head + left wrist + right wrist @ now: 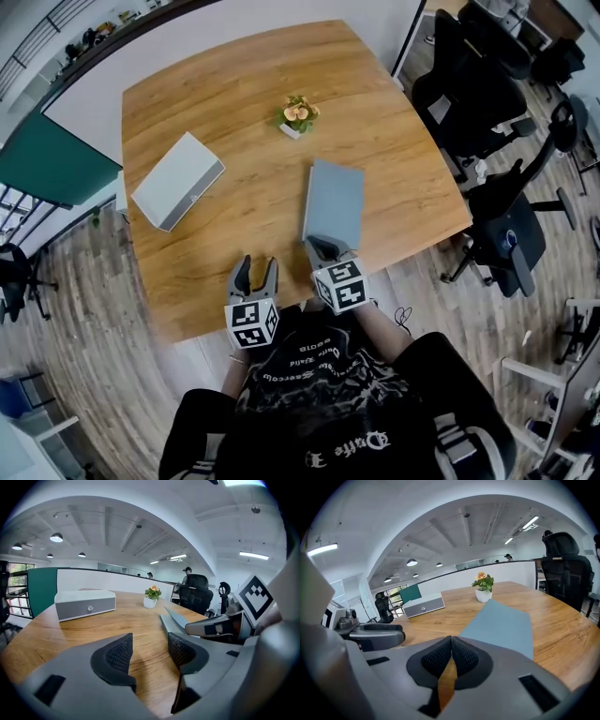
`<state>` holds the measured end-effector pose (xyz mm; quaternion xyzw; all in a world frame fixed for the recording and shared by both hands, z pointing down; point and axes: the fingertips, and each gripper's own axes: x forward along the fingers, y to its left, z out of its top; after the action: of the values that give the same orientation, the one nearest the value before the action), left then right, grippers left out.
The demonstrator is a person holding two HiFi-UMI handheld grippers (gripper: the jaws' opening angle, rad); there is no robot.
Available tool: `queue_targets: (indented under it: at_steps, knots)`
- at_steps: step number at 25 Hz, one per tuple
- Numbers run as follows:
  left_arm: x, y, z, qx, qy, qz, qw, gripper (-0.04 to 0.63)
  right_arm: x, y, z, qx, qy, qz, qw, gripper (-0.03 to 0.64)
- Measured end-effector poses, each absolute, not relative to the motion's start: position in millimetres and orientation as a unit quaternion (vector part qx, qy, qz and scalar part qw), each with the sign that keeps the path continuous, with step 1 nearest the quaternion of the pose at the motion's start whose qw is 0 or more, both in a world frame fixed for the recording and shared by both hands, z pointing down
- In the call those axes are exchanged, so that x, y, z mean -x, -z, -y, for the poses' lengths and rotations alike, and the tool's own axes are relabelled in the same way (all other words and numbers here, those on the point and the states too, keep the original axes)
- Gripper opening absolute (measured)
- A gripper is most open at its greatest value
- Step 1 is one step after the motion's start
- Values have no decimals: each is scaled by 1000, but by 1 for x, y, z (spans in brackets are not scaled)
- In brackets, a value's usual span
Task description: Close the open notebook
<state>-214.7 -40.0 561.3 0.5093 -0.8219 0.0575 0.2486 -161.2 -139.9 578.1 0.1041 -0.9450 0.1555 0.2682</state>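
Head view: looking steeply down on a wooden table (206, 103). The notebook (334, 202) lies flat just right of centre, its grey-blue cover facing up and no pages showing. Below it at lower centre, the right gripper (317, 246) has its tip at the notebook's near edge; contact cannot be told. Beside it at the table's near edge, the left gripper (259, 262) has its jaws spread over bare wood. A white and grey box (178, 180) sits at left and a small potted plant (298, 113) at upper centre. Black office chairs (478, 84) stand at right.

Left gripper view: the left gripper (150, 637) has its two dark pads well apart, with only wood grain between them. The notebook (174, 619) lies just beyond the right-hand pad. The right gripper (190, 629) reaches in from the right edge. The box (85, 604) is at middle left and the plant (152, 596) at centre.

Right gripper view: the right gripper (451, 641) has its pads pressed together at the tips, gripping nothing. The notebook (501, 623) stretches away right of centre, closed, toward the plant (483, 587). The box (424, 605) is left of centre, and the left gripper (401, 633) is at the left edge.
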Motion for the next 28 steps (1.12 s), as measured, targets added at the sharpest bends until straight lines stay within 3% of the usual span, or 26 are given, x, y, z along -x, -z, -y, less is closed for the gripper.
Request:
queue_targets:
  at_steps: [18,24,28]
  knots:
    - [226,-566,29,-493,-58,829,258,246,178,-627,133,-90,-201,910,352,25]
    - [220,-566,39,-507,-63,821,254,247,181,-612,116,-45,-245,916,315,216]
    - [214,-564,53,-529,-70,808,250,247,171,-595,131,-67,-251,926,273,227]
